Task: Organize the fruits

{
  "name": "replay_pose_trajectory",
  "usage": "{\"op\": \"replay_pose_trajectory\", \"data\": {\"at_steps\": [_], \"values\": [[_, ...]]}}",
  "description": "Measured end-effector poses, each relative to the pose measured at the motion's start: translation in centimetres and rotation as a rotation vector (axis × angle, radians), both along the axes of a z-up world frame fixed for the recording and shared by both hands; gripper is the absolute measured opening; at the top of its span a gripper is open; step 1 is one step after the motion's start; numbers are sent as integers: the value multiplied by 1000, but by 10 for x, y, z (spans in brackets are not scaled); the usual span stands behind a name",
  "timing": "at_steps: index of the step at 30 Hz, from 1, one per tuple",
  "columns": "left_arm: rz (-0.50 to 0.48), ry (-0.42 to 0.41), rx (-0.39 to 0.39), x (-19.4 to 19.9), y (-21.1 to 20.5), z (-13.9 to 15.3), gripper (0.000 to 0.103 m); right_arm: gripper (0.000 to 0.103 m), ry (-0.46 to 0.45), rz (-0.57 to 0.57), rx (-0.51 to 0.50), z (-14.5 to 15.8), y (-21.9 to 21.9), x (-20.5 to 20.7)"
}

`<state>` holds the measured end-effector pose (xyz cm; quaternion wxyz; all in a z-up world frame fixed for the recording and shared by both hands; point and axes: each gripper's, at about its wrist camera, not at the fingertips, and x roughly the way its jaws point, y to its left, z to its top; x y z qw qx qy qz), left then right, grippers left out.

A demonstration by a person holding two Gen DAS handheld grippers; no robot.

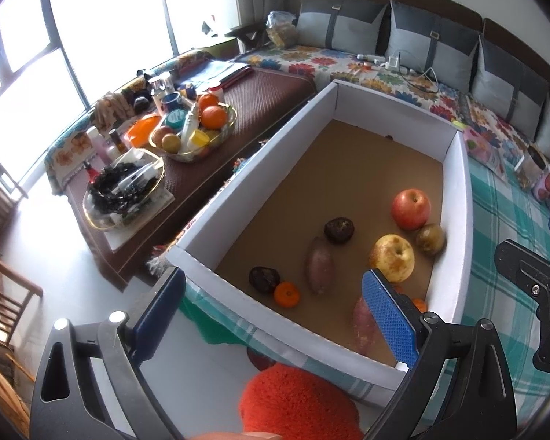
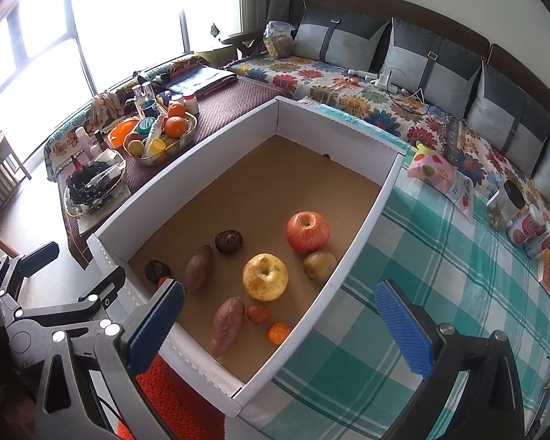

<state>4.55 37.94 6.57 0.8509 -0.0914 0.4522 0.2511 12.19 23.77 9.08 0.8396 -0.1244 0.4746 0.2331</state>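
Note:
A white cardboard box with a brown floor stands on a checked cloth. Inside lie a red apple, a yellow apple, a brownish kiwi-like fruit, two sweet potatoes, two dark round fruits and small oranges. My left gripper hangs open over the box's near wall, holding nothing. My right gripper is open and holds nothing above the box's near right corner.
A low brown table to the left carries a glass bowl of oranges and bottles and a bowl of dark items. A sofa with a floral cover and grey cushions runs behind. Jars stand on the right. An orange fuzzy object lies below the box.

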Motion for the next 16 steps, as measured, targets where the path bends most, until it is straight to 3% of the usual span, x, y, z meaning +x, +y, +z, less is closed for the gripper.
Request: {"op": "replay_pose_trajectory", "data": {"at_steps": [7, 13, 16], "values": [[17, 7, -5, 3, 2, -3, 98, 103, 10, 6, -2, -6, 1, 1], [23, -16, -53, 4, 7, -7, 98, 103, 20, 9, -4, -12, 1, 1], [20, -17, -31, 3, 5, -7, 98, 103, 27, 8, -6, -15, 2, 2]]}}
